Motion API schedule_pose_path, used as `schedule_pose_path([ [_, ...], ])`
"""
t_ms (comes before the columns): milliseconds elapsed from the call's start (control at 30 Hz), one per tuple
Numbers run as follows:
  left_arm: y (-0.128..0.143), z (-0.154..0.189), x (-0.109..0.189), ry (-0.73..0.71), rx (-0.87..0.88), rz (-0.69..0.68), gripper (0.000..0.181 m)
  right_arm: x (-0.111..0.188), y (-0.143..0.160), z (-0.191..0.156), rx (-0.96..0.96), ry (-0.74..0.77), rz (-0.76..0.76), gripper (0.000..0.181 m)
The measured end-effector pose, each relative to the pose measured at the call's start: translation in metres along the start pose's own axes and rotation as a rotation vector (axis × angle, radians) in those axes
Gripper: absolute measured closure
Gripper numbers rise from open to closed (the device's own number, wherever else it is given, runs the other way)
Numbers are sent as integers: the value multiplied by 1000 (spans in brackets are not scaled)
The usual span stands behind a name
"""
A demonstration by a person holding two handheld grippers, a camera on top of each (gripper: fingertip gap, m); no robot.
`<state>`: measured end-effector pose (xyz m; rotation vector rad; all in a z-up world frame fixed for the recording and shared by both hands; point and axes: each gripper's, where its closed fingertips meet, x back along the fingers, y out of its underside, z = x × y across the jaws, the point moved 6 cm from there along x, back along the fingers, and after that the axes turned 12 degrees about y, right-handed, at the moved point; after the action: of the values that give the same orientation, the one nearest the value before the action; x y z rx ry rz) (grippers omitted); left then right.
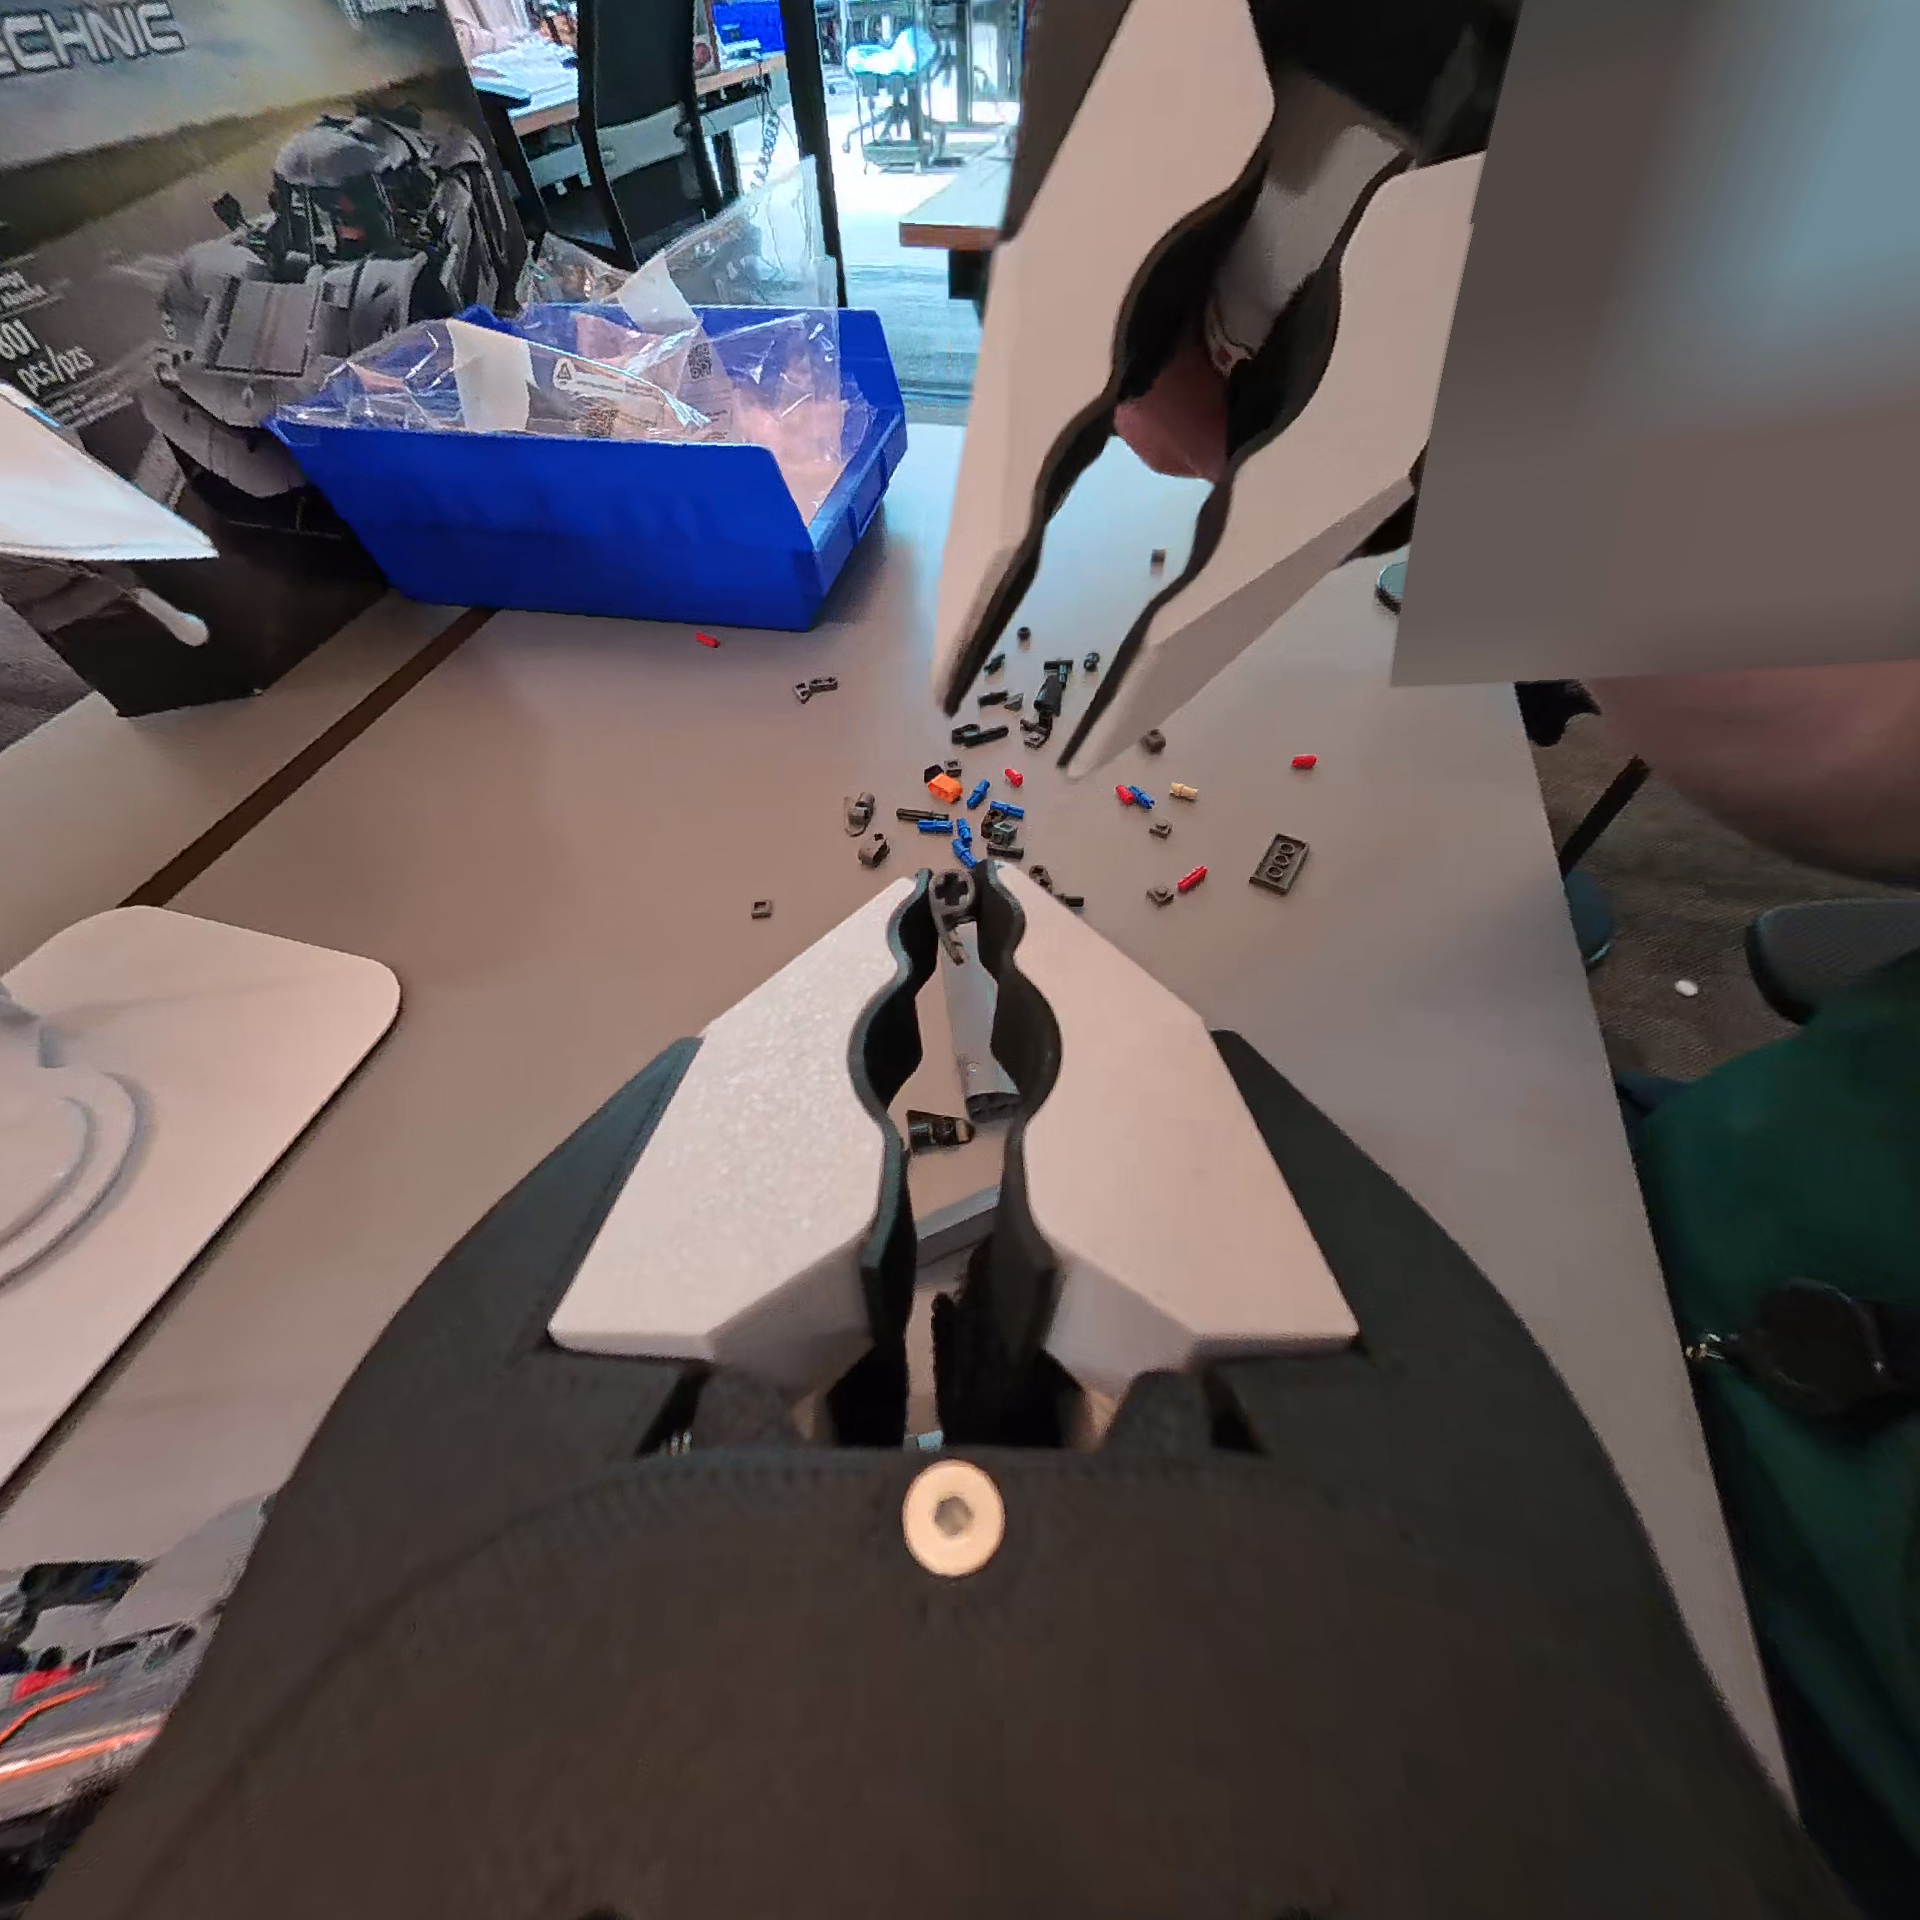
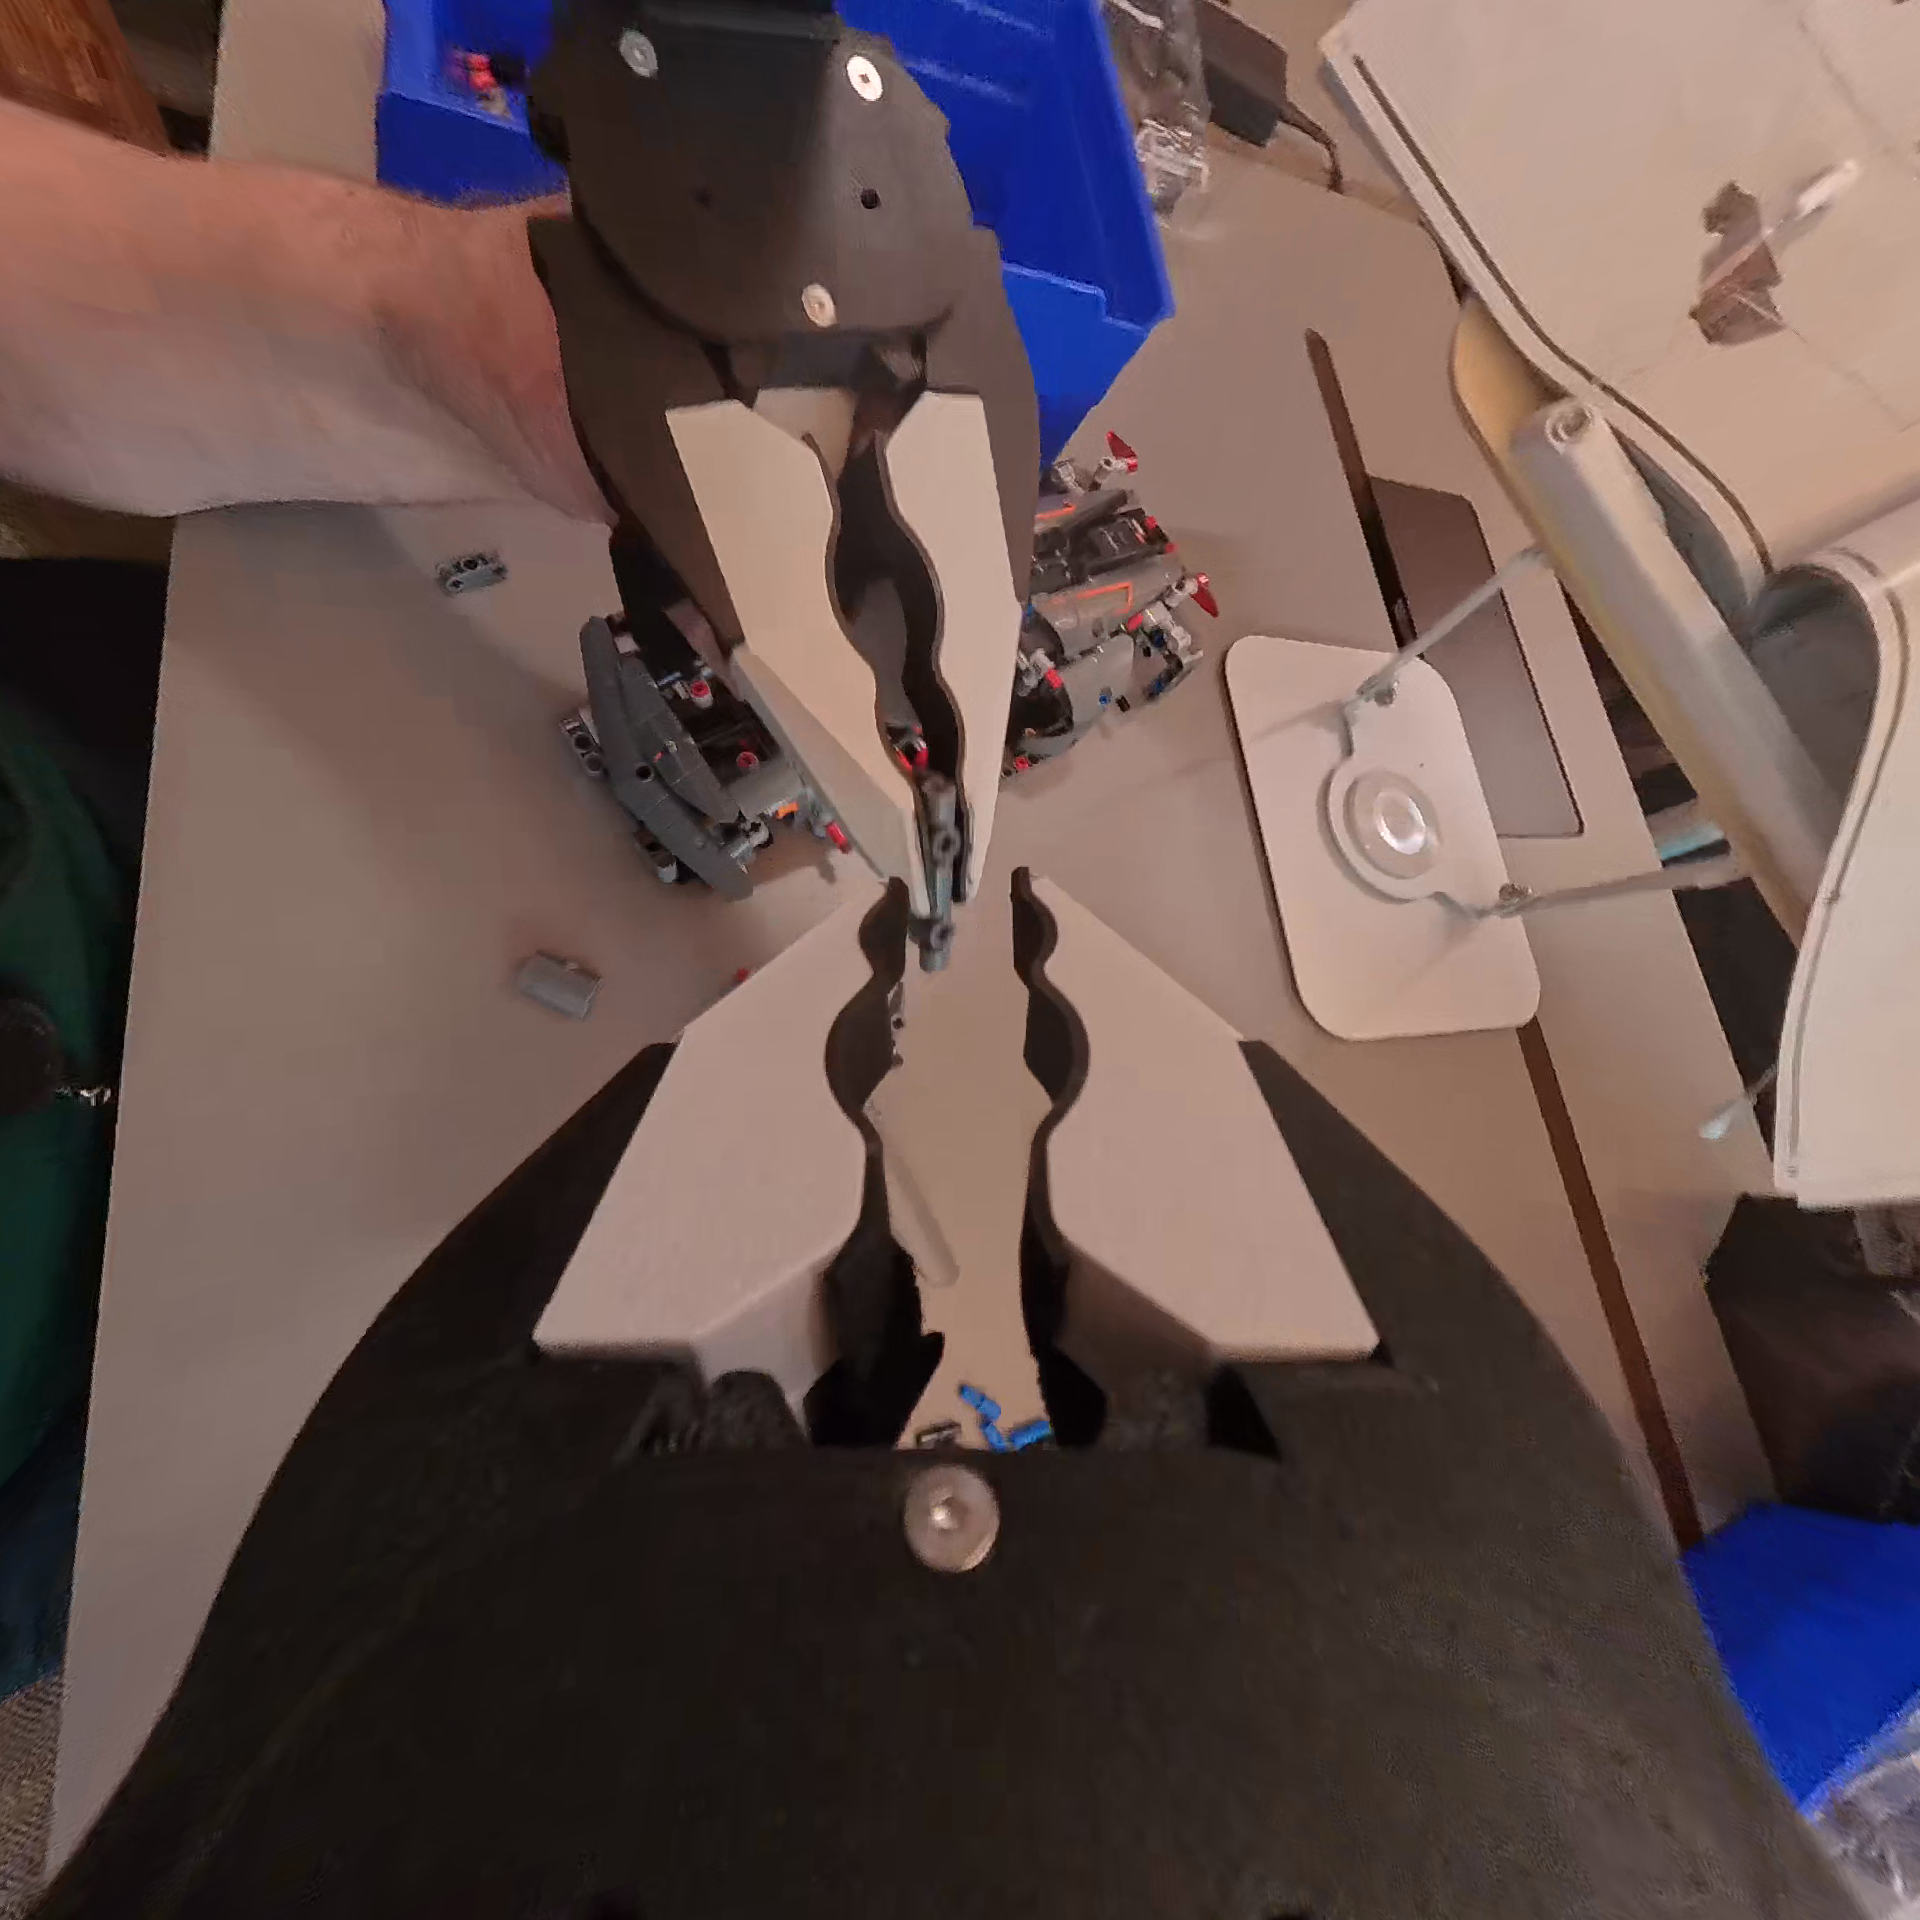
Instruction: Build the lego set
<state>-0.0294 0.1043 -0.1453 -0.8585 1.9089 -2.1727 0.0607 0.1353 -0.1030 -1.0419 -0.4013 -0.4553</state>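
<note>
1. Our left gripper (image 1: 954, 891) clamps a dark grey slotted lego beam (image 1: 951, 896) at frame centre.
2. Our right gripper (image 2: 954, 902) hangs open, empty, facing it.
3. Small loose lego pieces (image 1: 997, 810) lie scattered on the beige tabletop (image 1: 582, 790) mid-frame.

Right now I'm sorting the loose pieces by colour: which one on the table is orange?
The small orange piece at the near-left edge of the scattered pile, just left of the blue pins. Every other loose piece is black, grey, blue, red or tan.

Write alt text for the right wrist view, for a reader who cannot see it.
The open right gripper faces the left gripper, which is shut on a thin grey Lego beam above a beige table. Behind lie a partly built grey Lego model, a blue bin and a white stand base.
</note>
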Motion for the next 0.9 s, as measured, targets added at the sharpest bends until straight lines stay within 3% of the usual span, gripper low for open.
schedule_pose_path([
  [200,5,1,-4,52,29,-25,177,24,31,2,-156,65,-16,168],
  [333,-3,9,-10,120,9,43,177,22,44,-11,-269,39,19,160],
  [433,-12,15,-11,179,19,128,177,13,41,-21,-337,5,104,153],
  [567,-16,18,-11,243,46,201,177,6,36,-22,-396,-11,171,165],
  [633,-18,18,-9,239,40,222,177,6,34,-22,-420,-46,204,175],
  [900,-28,8,8,204,79,384,175,10,34,-12,-641,-64,431,177],
])
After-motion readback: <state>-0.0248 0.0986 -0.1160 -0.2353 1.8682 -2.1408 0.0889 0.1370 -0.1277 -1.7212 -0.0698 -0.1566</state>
